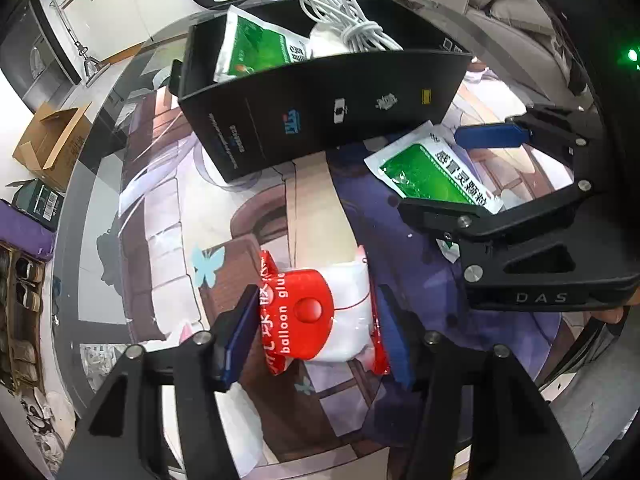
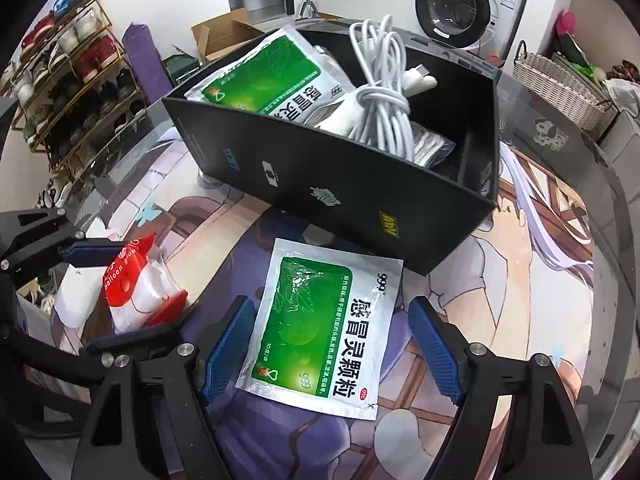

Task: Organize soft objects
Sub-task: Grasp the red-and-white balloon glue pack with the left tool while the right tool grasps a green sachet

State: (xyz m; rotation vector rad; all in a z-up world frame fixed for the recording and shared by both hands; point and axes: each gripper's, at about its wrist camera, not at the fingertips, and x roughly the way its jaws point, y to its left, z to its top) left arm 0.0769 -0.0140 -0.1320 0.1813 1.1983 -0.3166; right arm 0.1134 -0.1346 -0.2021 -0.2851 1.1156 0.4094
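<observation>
A red and white balloon glue pack (image 1: 320, 314) lies on the printed mat between the blue pads of my left gripper (image 1: 316, 340), which is open around it; it also shows in the right wrist view (image 2: 140, 292). A green and white medicine sachet (image 2: 316, 332) lies flat between the pads of my open right gripper (image 2: 332, 344); it also shows in the left wrist view (image 1: 436, 172). A black box (image 2: 360, 196) behind holds another green sachet (image 2: 272, 76), a coiled white cable (image 2: 384, 100) and a clear bag.
The printed mat (image 2: 520, 280) covers a round glass table. A shoe rack (image 2: 72, 80), a cardboard box (image 2: 224, 36), a washing machine (image 2: 460, 4) and a wicker basket (image 2: 560, 88) stand beyond the table. The other gripper shows in each view (image 1: 520, 184).
</observation>
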